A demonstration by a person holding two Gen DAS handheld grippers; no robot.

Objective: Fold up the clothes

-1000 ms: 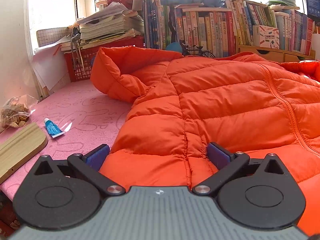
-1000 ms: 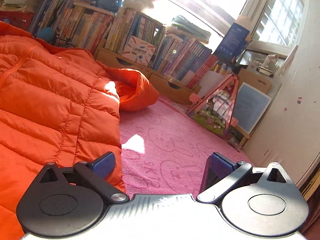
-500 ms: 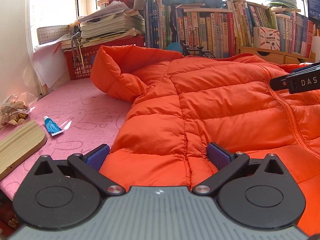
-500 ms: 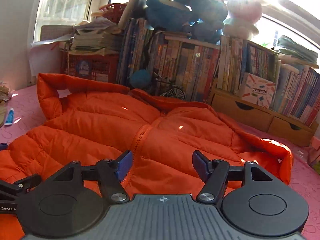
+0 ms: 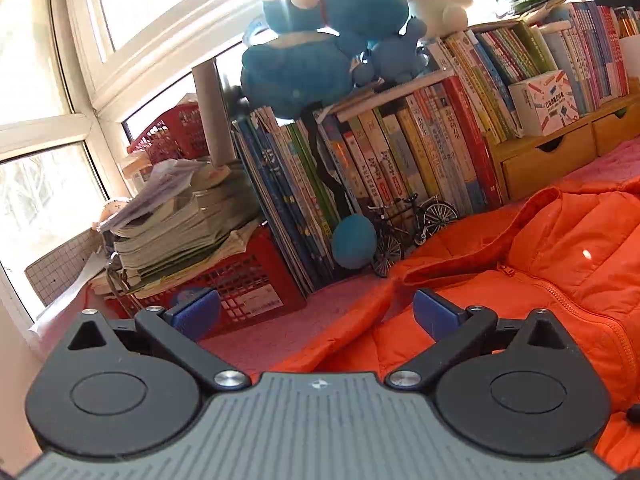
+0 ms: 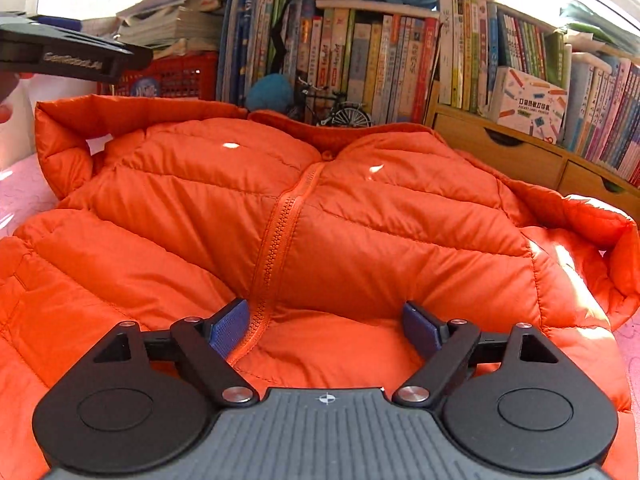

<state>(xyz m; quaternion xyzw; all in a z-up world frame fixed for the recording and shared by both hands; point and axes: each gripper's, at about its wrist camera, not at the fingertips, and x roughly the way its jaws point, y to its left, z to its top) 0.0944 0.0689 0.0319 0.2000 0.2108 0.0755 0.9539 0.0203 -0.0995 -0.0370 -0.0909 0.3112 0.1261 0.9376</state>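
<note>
The pink mat (image 6: 16, 184) carries an orange puffer jacket (image 6: 360, 232), lying front up, zip closed, spread out flat ahead of and under the right gripper (image 6: 326, 322). Its collar lies at the far end against the row of books (image 6: 360, 52), and a sleeve runs out to each side.

The right gripper hangs low over the jacket's lower front with its jaws wide; they have just been opening further, and only puffed cloth lies below them, unpinched. The zip (image 6: 280, 232) runs up just inside its left pad.

The left gripper (image 5: 316, 314) is lifted near the collar end, jaws wide and holding nothing. The collar (image 5: 452, 268) and shoulder lie ahead and to its right, the red basket (image 5: 240, 284) ahead to its left.

The step in hand looks like reaching for grips before the first fold. To do it well, each gripper should likely take an edge rather than the slippery middle of a panel: a sleeve or side seam. Pinch deep enough to catch both layers, since the filling springs back, and fold across the zip line in one even sweep.
</note>
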